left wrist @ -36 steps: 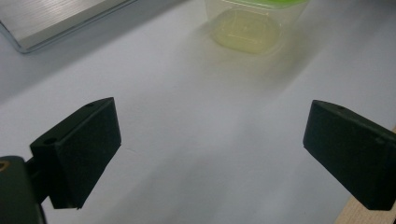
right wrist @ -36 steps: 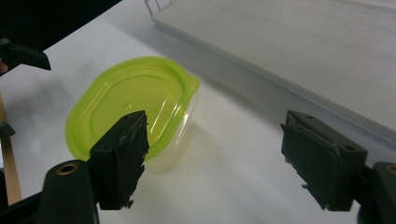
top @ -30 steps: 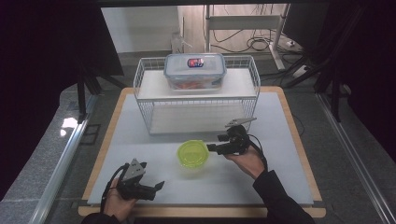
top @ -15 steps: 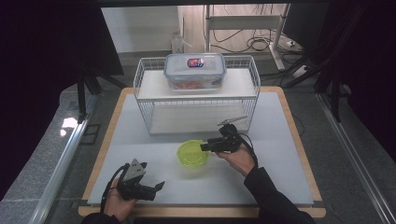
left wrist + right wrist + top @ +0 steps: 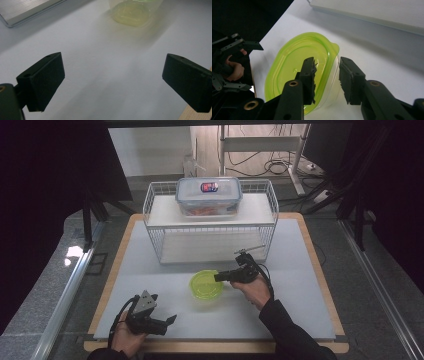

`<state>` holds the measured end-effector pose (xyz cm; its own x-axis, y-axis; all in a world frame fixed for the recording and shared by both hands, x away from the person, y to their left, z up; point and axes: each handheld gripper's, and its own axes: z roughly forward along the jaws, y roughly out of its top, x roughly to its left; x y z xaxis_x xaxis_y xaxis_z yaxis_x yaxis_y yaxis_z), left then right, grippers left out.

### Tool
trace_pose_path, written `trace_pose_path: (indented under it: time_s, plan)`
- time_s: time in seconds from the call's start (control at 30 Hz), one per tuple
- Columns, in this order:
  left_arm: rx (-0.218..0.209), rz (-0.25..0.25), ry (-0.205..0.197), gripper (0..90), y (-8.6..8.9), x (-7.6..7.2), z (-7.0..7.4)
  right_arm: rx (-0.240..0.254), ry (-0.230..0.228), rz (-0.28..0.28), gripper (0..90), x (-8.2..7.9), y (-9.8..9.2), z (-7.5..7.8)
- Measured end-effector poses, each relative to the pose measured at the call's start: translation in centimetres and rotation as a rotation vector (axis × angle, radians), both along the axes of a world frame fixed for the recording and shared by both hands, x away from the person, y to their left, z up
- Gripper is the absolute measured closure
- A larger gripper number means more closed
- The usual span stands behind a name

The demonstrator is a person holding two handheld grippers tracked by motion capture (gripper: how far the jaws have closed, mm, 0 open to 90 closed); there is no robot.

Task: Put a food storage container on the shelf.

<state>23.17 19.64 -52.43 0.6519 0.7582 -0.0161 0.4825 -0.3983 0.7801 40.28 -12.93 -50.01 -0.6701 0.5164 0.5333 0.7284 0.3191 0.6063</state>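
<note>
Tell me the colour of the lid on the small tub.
Translucent lime green lid; clearest in the right gripper view.

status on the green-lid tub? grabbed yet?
Done: the right tool has reached the green-lidded container, one jaw over the lid, one outside its rim. In hand: its jaws have just been closing on that rim; a gap still shows. Left: finish the grip and lift. The left tool sits open, idle.

A small clear tub (image 5: 206,285) with a translucent lime-green lid (image 5: 297,72) stands upright on the white mat, near the middle, just in front of the wire rack; lid on, pull tab at its edge.
</note>
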Motion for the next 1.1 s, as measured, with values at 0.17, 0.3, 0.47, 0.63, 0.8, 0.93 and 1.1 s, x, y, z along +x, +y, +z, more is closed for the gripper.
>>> trace_pose_path:
  time_s: [0.17,0.3,0.47,0.63,0.8,0.93,1.1]
  plan:
    - [0.001,-0.001,0.001,4.3,0.0,0.0,0.0,-0.009,0.005,-0.006,71.2,0.0,-0.1,-0.1]
    - [0.004,-0.001,0.001,4.4,0.0,0.0,0.0,-0.005,0.018,0.007,78.2,0.1,0.0,-0.1]
    - [0.004,-0.001,0.0,4.5,0.0,0.0,0.0,0.005,0.033,0.017,80.1,0.1,0.3,-0.1]
    - [0.004,-0.002,0.0,4.6,0.0,0.0,0.0,0.01,0.037,0.023,80.6,-0.1,0.4,0.1]
    - [0.005,-0.003,0.001,4.6,0.0,0.0,0.0,0.04,0.048,0.028,81.4,-0.1,0.3,0.3]
    - [0.004,-0.002,0.0,4.6,0.0,0.0,0.0,0.071,0.051,0.026,82.4,-0.2,0.1,1.0]
    - [0.008,-0.004,0.002,4.7,-0.1,0.0,0.0,0.046,0.027,0.02,81.6,-0.2,-0.1,1.1]
